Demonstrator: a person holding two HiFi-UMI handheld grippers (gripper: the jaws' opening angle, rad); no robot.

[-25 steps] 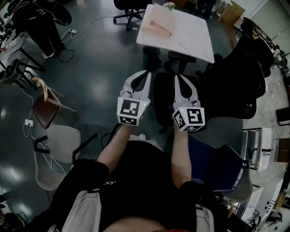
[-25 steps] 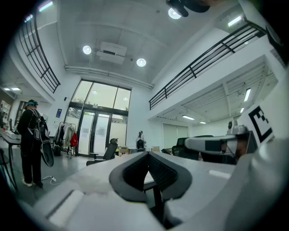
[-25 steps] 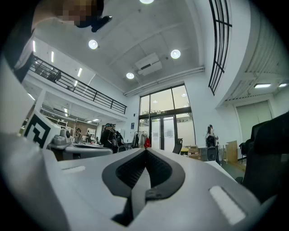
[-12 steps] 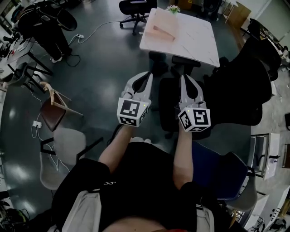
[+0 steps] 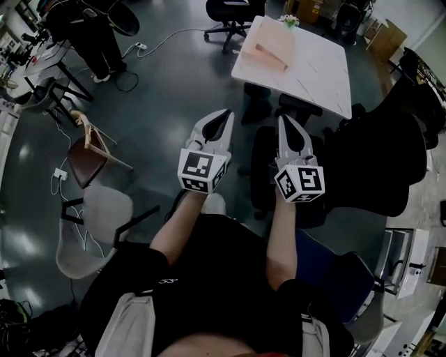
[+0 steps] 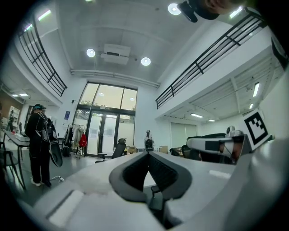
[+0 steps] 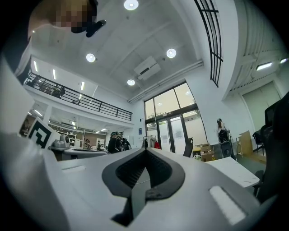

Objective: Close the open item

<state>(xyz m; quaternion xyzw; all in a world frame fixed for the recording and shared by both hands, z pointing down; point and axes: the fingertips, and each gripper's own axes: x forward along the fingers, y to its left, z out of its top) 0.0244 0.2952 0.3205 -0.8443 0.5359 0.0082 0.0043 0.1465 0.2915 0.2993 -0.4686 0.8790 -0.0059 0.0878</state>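
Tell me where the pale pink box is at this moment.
In the head view the pale pink box sits near the top, right of centre, on the left part of the white table, beside a small plant.

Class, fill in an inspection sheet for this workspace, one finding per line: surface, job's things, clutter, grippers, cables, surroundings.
Surface: white table, ahead of both grippers, mostly bare.
Job's things: pale pink box on the table's far left part; too far away to tell how open it is.
Clutter: small plant at the table's far edge.
Grippers: left gripper and right gripper both shut and empty, held above the floor, short of the table.
Cables: white cable trailing across the floor.
Surroundings: black office chairs by the table, brown chair on the left, a standing person at the far left.
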